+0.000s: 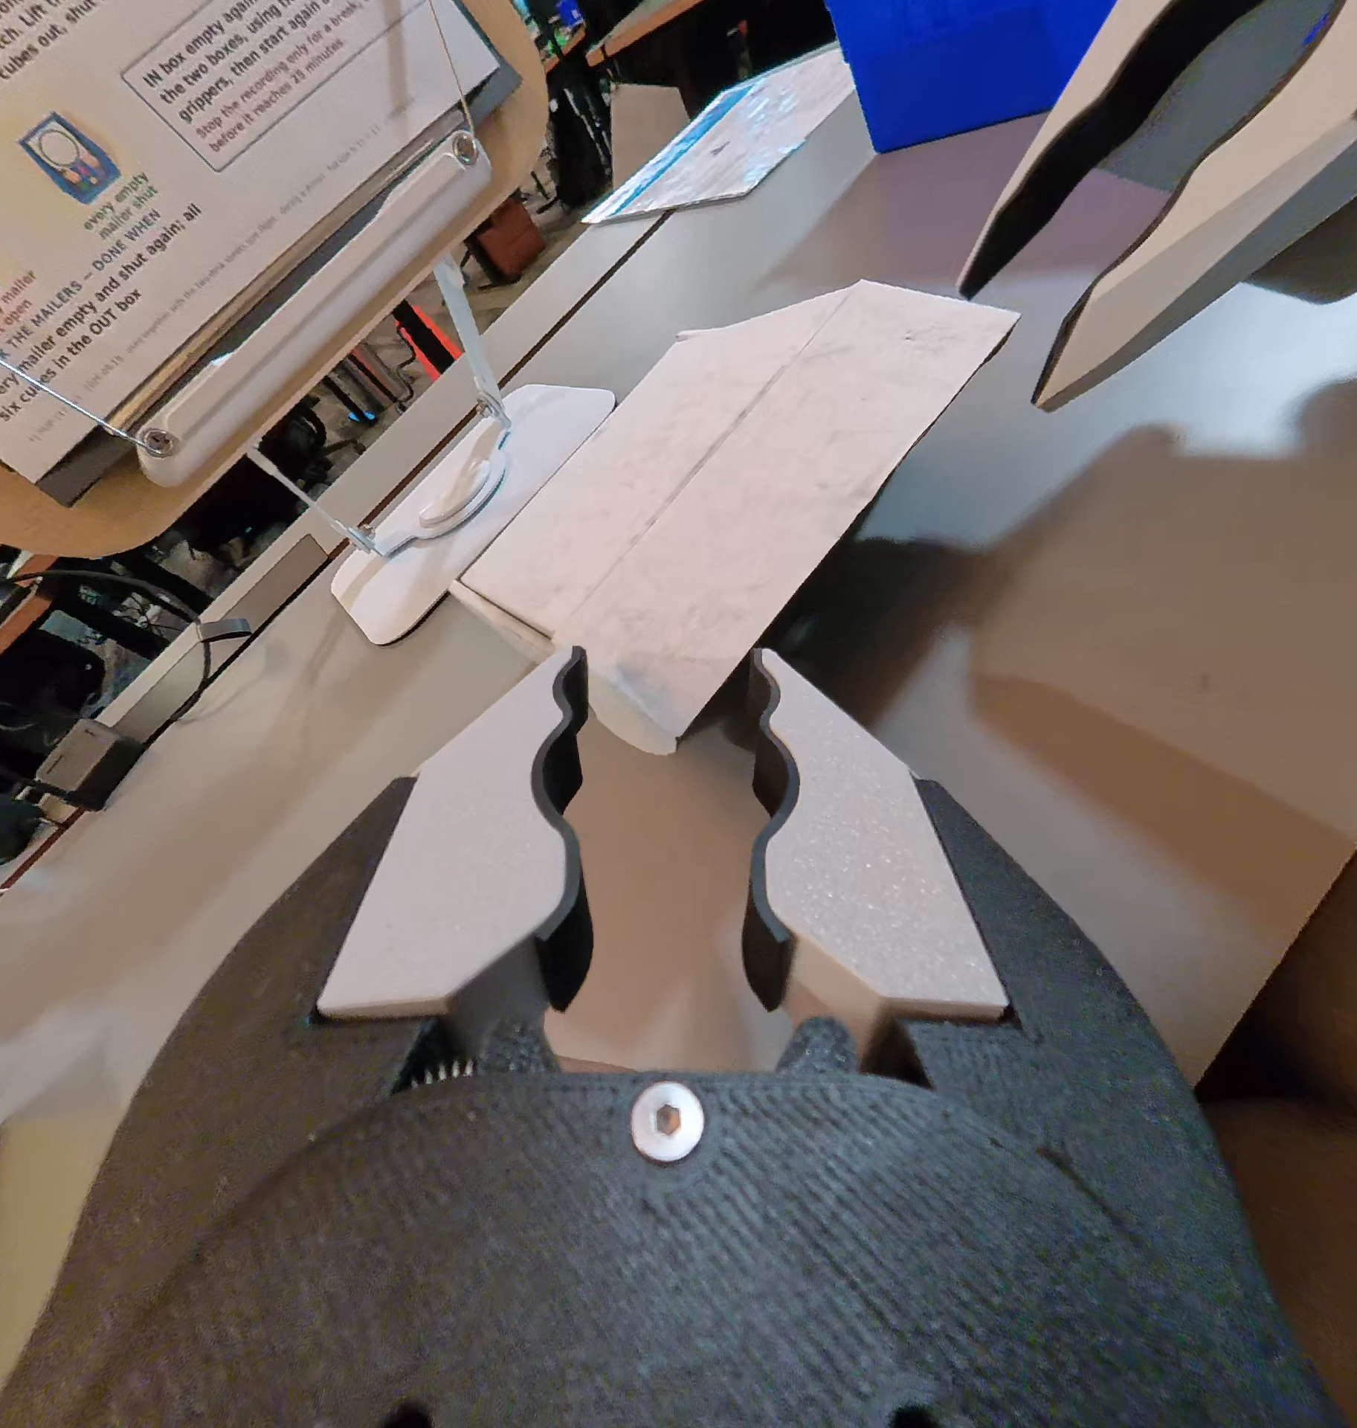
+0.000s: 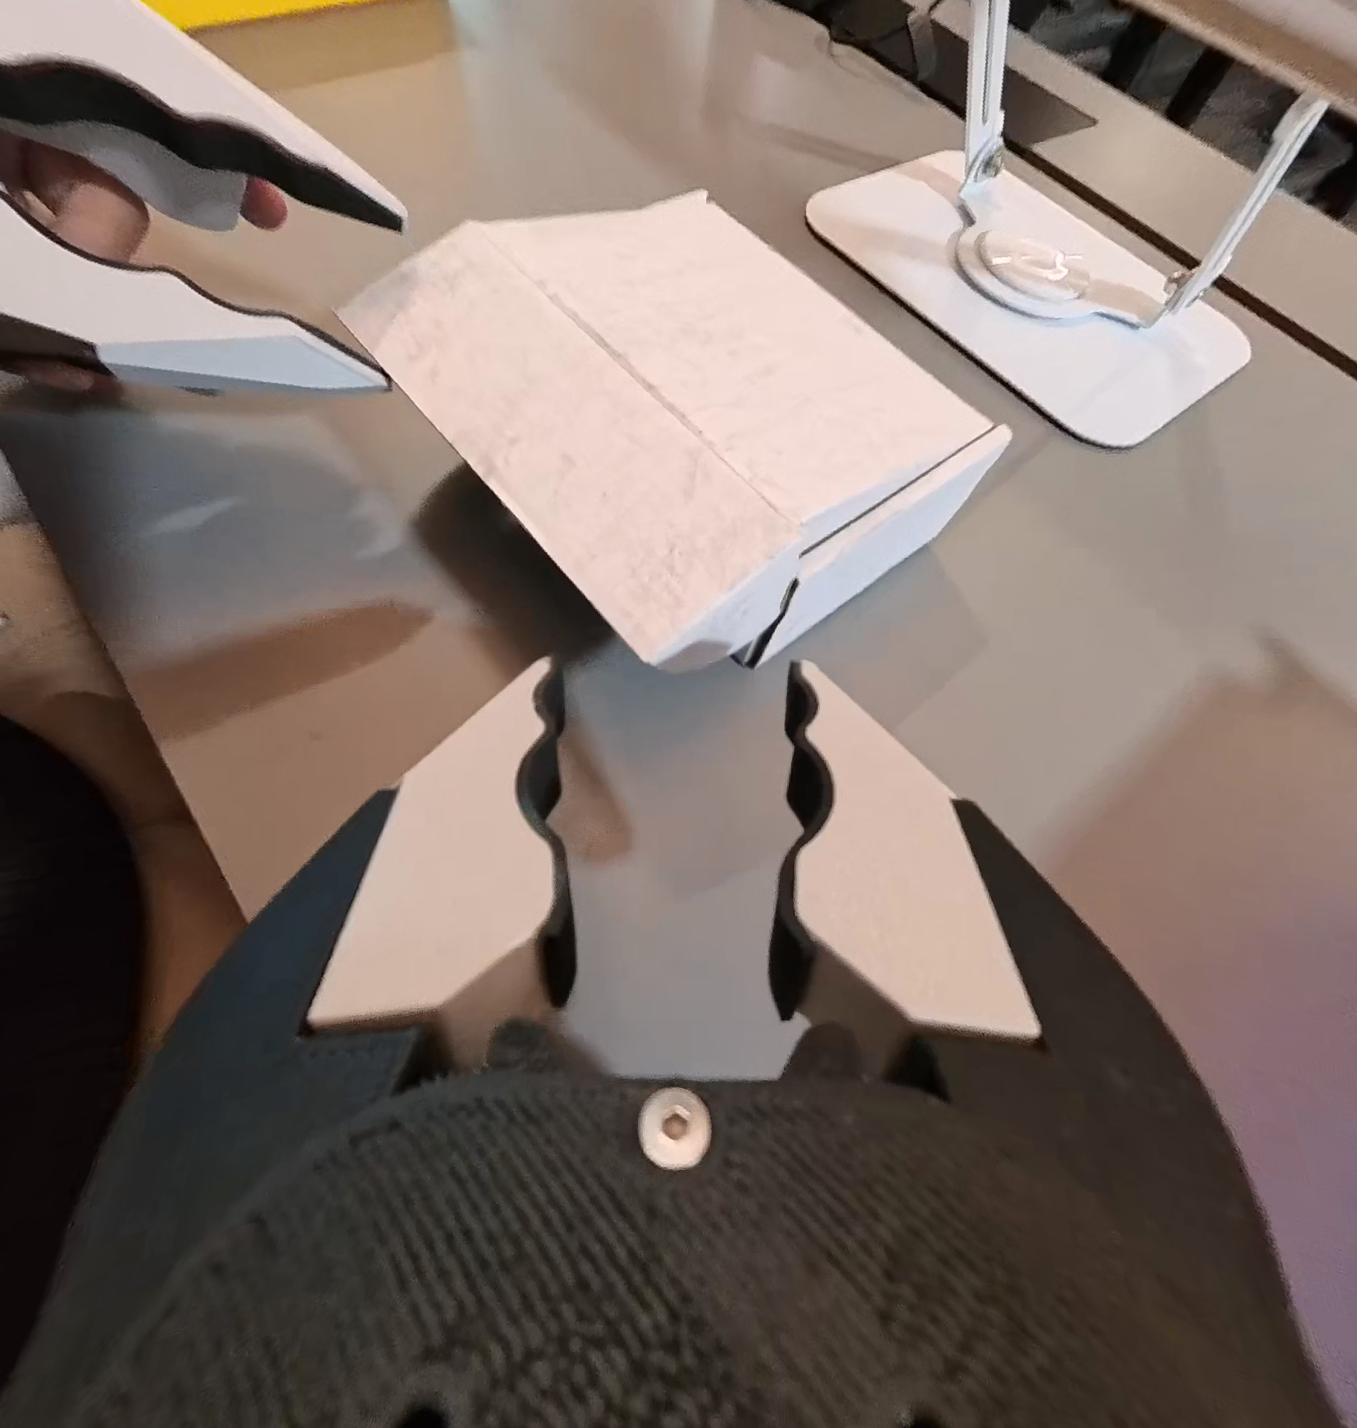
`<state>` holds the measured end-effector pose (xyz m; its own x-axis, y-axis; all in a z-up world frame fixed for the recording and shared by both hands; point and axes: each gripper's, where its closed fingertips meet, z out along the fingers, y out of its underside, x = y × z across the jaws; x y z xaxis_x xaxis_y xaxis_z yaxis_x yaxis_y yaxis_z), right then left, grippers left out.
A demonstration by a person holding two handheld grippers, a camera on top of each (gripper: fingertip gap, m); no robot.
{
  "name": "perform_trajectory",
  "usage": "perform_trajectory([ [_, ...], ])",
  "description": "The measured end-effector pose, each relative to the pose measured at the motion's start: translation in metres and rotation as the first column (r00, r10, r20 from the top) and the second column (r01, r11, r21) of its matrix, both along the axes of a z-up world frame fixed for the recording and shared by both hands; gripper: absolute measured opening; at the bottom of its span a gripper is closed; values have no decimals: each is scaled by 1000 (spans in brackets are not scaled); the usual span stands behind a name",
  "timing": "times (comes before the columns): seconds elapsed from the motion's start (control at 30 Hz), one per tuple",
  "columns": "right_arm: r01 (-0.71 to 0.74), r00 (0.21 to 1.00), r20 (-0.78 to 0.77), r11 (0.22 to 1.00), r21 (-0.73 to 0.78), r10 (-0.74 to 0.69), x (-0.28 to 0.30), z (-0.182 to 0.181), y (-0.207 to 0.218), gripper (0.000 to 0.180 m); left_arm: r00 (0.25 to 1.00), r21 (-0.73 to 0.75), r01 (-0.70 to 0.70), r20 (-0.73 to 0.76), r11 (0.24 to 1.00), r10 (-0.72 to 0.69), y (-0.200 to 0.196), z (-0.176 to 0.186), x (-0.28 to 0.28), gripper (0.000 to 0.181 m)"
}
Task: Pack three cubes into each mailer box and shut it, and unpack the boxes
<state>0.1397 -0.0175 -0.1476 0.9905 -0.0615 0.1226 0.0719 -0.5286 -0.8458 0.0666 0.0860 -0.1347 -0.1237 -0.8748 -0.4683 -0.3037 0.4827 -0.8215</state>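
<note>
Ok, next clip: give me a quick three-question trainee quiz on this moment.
1. True or false: the white mailer box has its lid down.
2. Is either the left gripper or the right gripper clamped on anything?
3. What stands beside the box? A) white stand base B) a red cup

Key: 1 true; 2 no, both are open and empty; 3 A.

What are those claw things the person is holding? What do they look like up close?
Both match. The left gripper and right gripper each have a rounded black body with a ridged, printed-looking texture and one silver hex screw in the middle. Two pale grey wedge-shaped fingers stick forward, each lined inside with a wavy black pad. No cables or sleeves are visible.
</note>
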Motion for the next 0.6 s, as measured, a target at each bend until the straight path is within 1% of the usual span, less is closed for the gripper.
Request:
perform_trajectory([
  [0.07,-19,999,-33,999,44,20,-4,7,2,64,1000,-36,1,-3,999,-1,1,1,-1,40],
  [0.17,-24,993,-112,995,96,35,-7,12,5,67,1000,-140,7,-19,990,-10,2,1,-2,43],
  [0.23,-25,979,-196,992,126,49,-9,13,9,70,997,-206,23,-67,978,-37,0,-6,-4,50],
  [0.3,-24,956,-284,988,150,67,-12,14,14,70,995,-223,20,-93,975,-42,0,-9,-3,52],
  [0.37,-16,939,-337,989,145,65,-14,11,18,68,994,-223,25,-95,975,-48,-1,-10,-2,52],
  [0.47,-14,938,-342,995,102,48,-13,1,18,67,993,-204,20,-108,979,-43,-2,-12,-1,52],
  [0.6,-20,944,-326,995,95,50,-13,1,18,67,994,-207,13,-106,978,-35,-3,-12,-1,51],
])
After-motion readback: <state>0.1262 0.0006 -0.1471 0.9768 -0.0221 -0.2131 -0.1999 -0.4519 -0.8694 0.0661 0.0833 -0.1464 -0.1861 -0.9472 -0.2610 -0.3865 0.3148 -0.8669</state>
